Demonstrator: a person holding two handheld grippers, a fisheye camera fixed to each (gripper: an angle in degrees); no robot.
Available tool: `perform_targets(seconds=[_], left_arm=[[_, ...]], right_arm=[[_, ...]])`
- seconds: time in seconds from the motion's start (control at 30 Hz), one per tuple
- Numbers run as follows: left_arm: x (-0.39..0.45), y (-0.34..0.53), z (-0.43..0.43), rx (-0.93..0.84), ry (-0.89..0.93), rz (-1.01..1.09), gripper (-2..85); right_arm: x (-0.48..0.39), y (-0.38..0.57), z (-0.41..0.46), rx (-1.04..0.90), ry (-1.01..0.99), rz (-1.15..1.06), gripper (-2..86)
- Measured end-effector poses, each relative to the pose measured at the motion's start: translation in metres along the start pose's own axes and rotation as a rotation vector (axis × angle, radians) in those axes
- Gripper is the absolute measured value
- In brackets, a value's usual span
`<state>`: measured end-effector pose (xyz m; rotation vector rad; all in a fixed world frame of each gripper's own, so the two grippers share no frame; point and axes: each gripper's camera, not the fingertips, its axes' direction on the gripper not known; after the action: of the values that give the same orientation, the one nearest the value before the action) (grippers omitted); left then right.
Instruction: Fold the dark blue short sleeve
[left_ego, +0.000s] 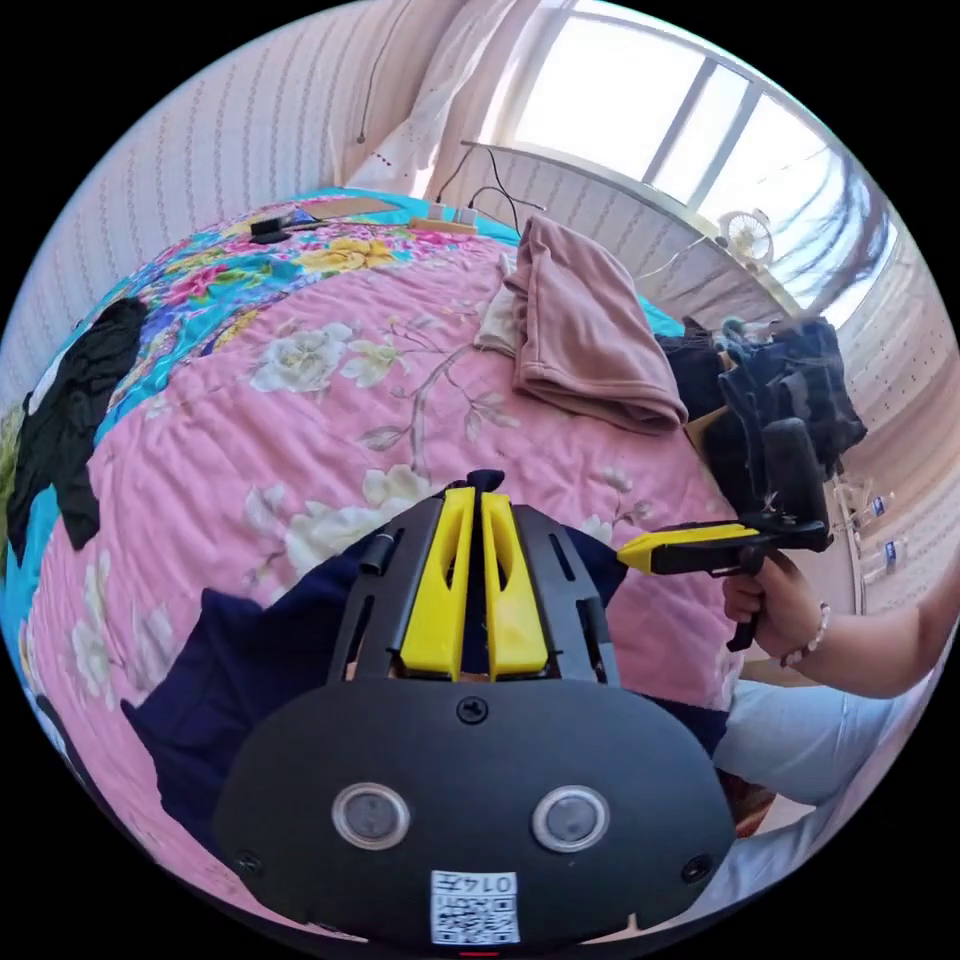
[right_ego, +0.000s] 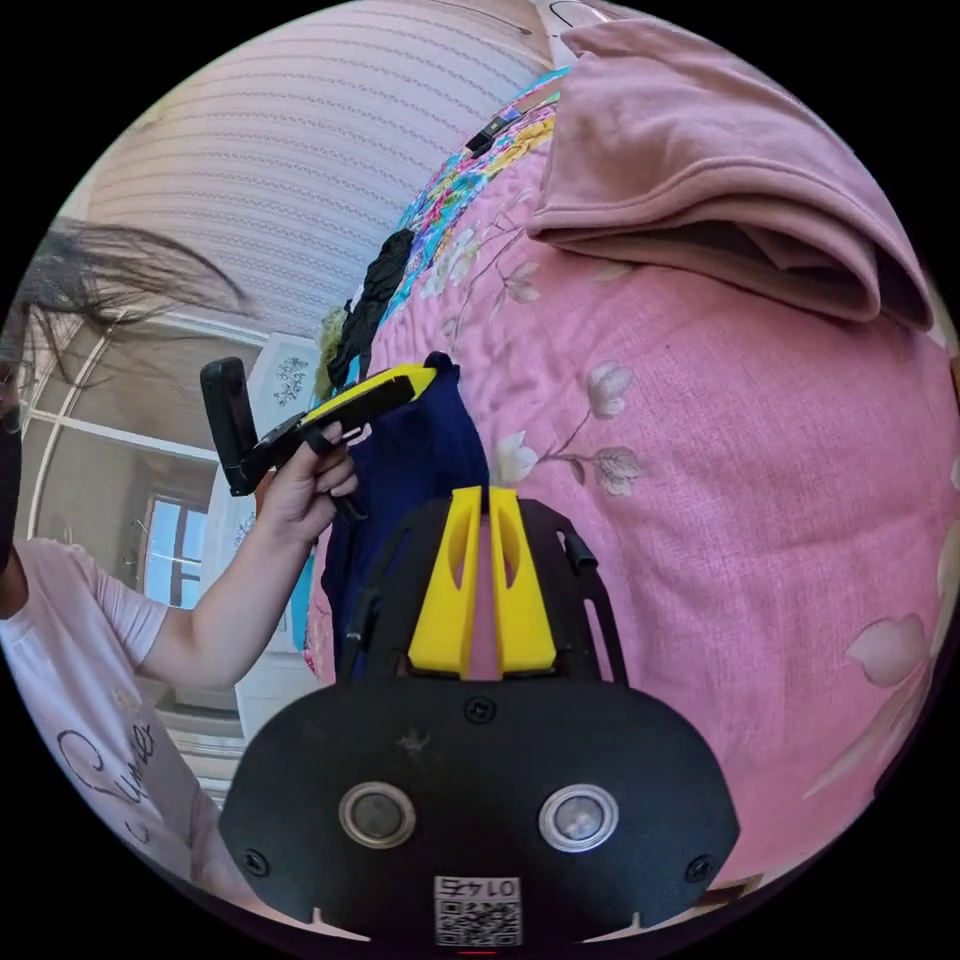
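Note:
The dark blue short-sleeve shirt (left_ego: 210, 660) lies bunched on the pink flowered quilt (left_ego: 330, 420), spreading left beneath my left gripper (left_ego: 481, 494). The jaws of that gripper are shut, with a tuft of the blue cloth at their tips. In the right gripper view the left gripper (right_ego: 425, 376) holds up the top of the shirt (right_ego: 420, 460), which hangs from it. My right gripper (right_ego: 487, 492) is shut with its tips at the shirt's right edge. A hand holds that right gripper (left_ego: 628, 553) against the cloth's border.
A folded pink garment (left_ego: 590, 330) lies further up the bed, close to the right gripper (right_ego: 720, 170). A black garment (left_ego: 70, 420) hangs over the bed's left side. A pile of dark clothes (left_ego: 790, 390) sits at the right, near the window. The person's body is beside the bed.

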<state>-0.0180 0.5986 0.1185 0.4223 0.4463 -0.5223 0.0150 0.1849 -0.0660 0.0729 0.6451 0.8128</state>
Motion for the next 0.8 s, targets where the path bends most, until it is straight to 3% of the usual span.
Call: perform_targets(seconds=[0.23, 0.37, 0.7, 0.8], left_arm=[[-0.028, 0.119, -0.077, 0.124, -0.110, -0.286, 0.7], [-0.049, 0.162, -0.089, 0.128, -0.132, -0.428, 4.4], [-0.078, 0.152, -0.094, 0.168, -0.130, -0.485, 7.3], [-0.092, 0.138, -0.069, 0.088, -0.121, -0.487, 6.8]], right_arm=[[-0.050, 0.014, 0.011, -0.126, -0.035, -0.342, 1.8], [-0.056, 0.027, 0.034, -0.248, 0.058, -0.380, 5.3], [-0.082, 0.014, 0.044, -0.208, 0.063, -0.408, 6.0], [-0.091, 0.010, 0.062, -0.224, 0.075, -0.441, 6.1]])
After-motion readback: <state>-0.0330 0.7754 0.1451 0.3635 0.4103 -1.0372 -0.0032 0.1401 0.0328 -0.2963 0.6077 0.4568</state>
